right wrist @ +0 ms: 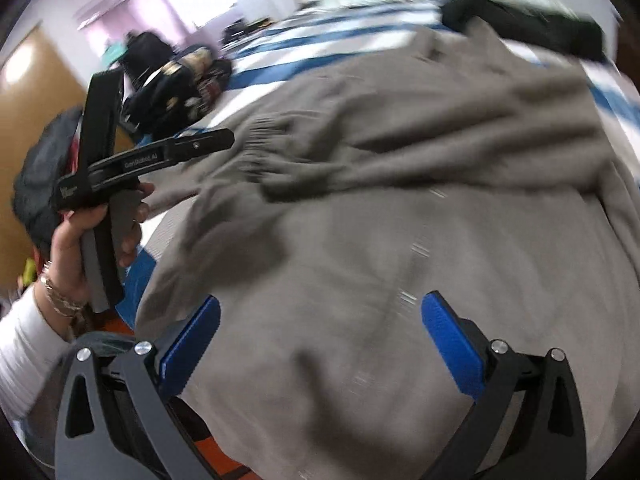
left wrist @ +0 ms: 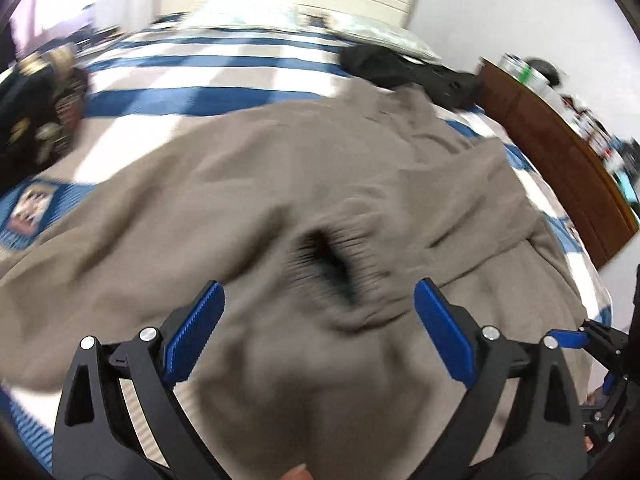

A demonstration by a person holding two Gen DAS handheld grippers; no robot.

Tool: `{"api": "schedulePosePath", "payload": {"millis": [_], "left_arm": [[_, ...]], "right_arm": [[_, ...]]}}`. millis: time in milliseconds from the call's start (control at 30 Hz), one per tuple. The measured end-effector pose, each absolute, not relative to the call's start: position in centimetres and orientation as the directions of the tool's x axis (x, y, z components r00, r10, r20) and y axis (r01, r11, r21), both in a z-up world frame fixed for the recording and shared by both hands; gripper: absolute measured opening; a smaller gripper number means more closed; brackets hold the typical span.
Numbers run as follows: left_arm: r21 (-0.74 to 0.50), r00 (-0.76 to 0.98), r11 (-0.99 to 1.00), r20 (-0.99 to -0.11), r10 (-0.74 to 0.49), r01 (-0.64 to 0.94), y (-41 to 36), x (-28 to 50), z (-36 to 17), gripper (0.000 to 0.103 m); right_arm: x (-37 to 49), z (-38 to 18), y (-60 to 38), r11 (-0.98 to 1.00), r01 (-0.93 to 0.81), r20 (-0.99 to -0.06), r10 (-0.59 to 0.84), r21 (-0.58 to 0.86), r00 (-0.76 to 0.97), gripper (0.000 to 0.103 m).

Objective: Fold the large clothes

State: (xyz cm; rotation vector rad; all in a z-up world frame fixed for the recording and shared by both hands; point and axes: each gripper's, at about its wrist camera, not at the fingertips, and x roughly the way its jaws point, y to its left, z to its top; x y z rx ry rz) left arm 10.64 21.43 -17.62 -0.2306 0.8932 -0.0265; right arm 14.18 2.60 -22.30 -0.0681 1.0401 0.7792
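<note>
Nearest, left gripper [left wrist: 318, 334] and right gripper [right wrist: 320, 340], both with blue pads spread apart, gripping nothing, poised above the taupe sweatshirt [left wrist: 248, 200]. One such garment only, spread rumpled across the striped bed [left wrist: 208, 98], a ribbed cuff [left wrist: 332, 264] thrown over its body. Probably early going: sleeve perhaps turned in, body fold left to do. Beyond the sweatshirt, one black garment [left wrist: 412, 72]; off its left, one dark patterned heap [left wrist: 40, 116].

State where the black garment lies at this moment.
In both wrist views the black garment lies on the striped bed, at the far right beyond the top edge of the grey-brown sweatshirt, near the pillows.
</note>
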Motion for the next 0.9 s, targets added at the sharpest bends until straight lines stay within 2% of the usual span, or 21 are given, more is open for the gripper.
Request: {"api": "schedulePosePath", "payload": {"millis": [233, 500, 700, 900], "left_arm": [[-0.246, 0.602, 0.903, -0.798, 0.018, -0.352, 34.3, 2.5, -18.7, 0.093], [-0.395, 0.619, 0.769, -0.785, 0.001, -0.503, 42.2, -5.5, -20.2, 0.093], [-0.433, 0.600, 0.703, -0.800, -0.011, -0.564, 44.4, -4.6, -22.4, 0.093], [-0.437, 0.598, 0.631, -0.800, 0.053, -0.641, 47.2, -2.6, -24.5, 0.093]], "right_arm": [[12.0, -24.2, 10.4, 0.664, -0.681, -0.791, 0.577, 0.310, 0.203, 0.099], [10.7, -26.3, 12.1, 0.652, -0.682, -0.806, 0.572, 0.332, 0.154, 0.099], [10.9, -26.9, 11.5, 0.653, -0.669, -0.807, 0.575, 0.355, 0.133, 0.099], [11.1, -27.0, 11.2, 0.654, -0.663, -0.807, 0.577, 0.363, 0.128, 0.099]]}}
